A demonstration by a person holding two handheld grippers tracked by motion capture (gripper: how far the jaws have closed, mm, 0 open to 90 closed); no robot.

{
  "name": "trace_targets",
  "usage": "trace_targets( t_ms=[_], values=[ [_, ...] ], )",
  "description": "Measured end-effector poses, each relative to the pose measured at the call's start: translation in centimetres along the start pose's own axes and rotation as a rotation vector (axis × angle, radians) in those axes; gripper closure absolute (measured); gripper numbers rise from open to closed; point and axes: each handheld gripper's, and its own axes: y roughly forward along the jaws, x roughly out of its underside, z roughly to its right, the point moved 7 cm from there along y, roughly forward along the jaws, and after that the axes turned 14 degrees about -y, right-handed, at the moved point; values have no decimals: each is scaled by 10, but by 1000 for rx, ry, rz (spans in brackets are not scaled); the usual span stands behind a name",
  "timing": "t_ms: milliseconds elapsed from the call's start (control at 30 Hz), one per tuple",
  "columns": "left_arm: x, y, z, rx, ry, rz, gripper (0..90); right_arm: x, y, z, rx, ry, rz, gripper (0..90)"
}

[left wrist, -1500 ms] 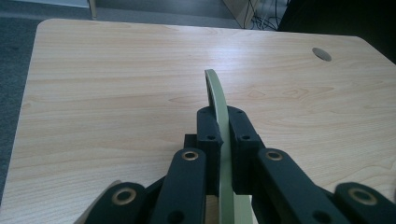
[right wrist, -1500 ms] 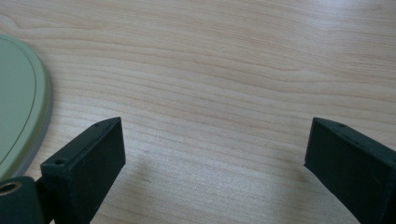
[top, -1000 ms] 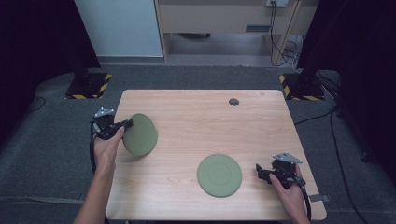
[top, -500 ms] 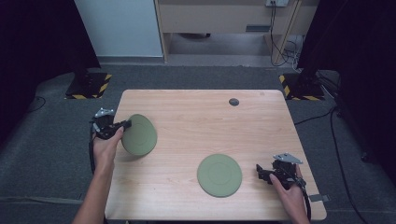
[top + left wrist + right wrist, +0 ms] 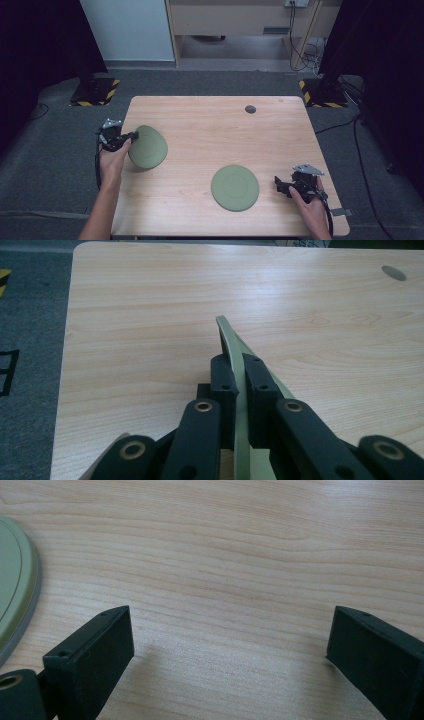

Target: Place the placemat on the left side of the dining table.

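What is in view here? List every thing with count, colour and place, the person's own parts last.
held plate: one, olive green, tilted up off the left part of the table, its rim clamped in the left gripper.
flat plate: one, olive green, lying flat near the front of the table, right of middle.
table: one, light wood, centre of the high view.
cable hole: one, dark round, in the tabletop toward the far right.
striped bases: two, black and yellow, on the grey floor beyond the far corners.
left gripper: one, black, shut on the held plate's rim.
right gripper: one, black, jaws open, low over bare wood beside the flat plate.
forearms: two, entering from the bottom.
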Motion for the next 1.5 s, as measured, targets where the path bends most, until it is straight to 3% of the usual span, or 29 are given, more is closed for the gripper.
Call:
trace_targets(
  t_ms=[367, 833, 933, 1133, 1500],
  values=[
    [13, 7, -10, -34, 7, -16, 847, 1, 0, 0, 1, 1, -2, 51],
    [16, 12, -20, -38, -10, -27, 846, 1, 0, 0, -1, 0, -5, 50],
    [17, 14, -22, -48, 7, -37, 845, 1, 0, 0, -1, 1, -5, 50],
    [18, 17, -27, -57, 2, -48, 839, 1, 0, -1, -4, -1, -8, 50],
    [18, 21, -30, -89, 45, -76, 823, 1, 2, 1, -9, -4, -23, 53]
  ],
)
